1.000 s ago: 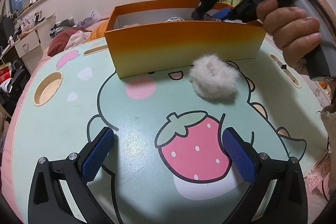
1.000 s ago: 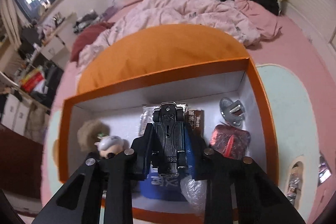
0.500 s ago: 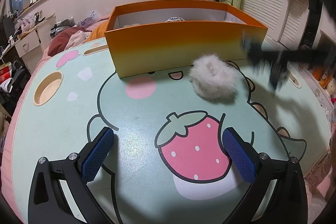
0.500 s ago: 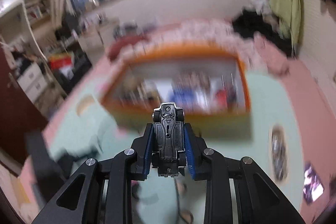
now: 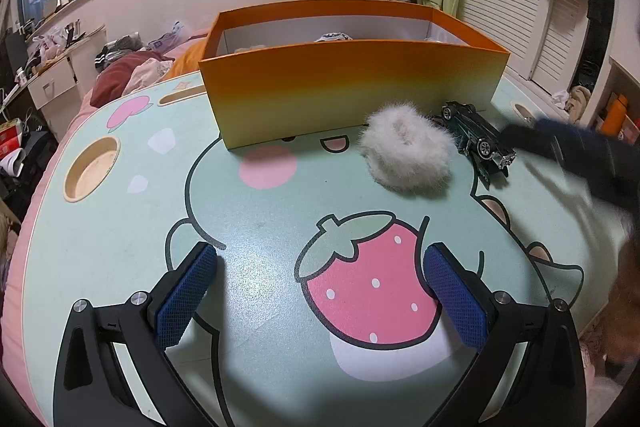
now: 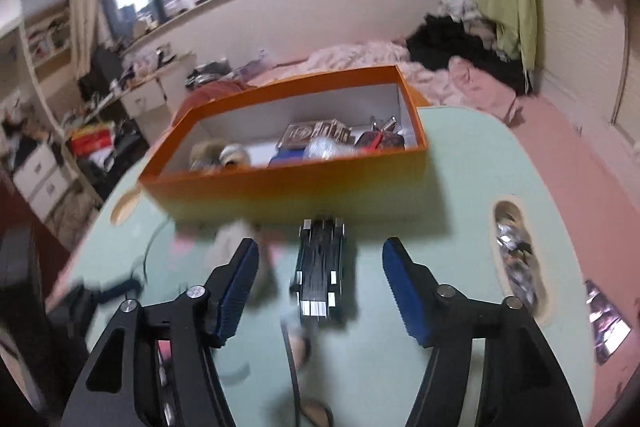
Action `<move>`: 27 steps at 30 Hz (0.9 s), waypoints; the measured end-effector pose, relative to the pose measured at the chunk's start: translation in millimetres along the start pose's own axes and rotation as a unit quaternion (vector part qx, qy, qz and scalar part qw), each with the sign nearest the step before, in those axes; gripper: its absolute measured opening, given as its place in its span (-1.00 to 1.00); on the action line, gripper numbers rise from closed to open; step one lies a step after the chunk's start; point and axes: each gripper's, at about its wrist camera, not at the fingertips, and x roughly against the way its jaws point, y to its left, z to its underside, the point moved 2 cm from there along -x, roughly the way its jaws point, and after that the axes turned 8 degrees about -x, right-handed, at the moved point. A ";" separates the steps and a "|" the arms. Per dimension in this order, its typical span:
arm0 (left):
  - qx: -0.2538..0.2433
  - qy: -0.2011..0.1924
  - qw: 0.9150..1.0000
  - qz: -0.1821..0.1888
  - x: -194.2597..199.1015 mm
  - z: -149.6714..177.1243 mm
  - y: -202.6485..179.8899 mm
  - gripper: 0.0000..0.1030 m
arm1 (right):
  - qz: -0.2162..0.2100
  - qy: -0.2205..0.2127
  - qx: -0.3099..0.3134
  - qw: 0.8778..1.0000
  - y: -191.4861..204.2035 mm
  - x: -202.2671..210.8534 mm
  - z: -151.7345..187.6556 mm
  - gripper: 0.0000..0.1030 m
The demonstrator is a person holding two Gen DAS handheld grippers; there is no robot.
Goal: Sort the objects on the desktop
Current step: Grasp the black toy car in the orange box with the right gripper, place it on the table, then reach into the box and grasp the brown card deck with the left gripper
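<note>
- The right hand-held gripper (image 6: 318, 285) has just been opening; its blue pads stand apart from the small dark toy car (image 6: 320, 273) lying between them on the mint cartoon-printed bench (image 5: 120, 227).
- The car sits near the orange cardboard box (image 5: 352, 95), right of the white fluffy scrunchie (image 5: 406, 155).
- The left hand-held gripper (image 5: 320, 291) hangs wide and empty.

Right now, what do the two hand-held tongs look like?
Both left tongs and right tongs are black angular frames with silver bolts at the joints. Each finger carries a blue, cross-hatched rubbery pad. No cables or markings show.
</note>
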 end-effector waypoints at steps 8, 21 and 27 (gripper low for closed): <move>0.006 0.001 1.000 -0.006 -2.0 0.5 3.5 0.99 | 0.053 0.028 0.058 0.997 -6.3 -12.4 42.5 0.88; 0.020 -0.021 1.000 -0.003 8.4 0.2 13.9 0.80 | 0.054 0.021 0.055 0.997 -9.5 -7.6 48.0 0.99; 0.027 -0.090 0.995 0.016 54.8 -46.5 28.1 0.65 | 0.054 0.021 0.053 0.997 -11.2 -7.9 47.4 0.99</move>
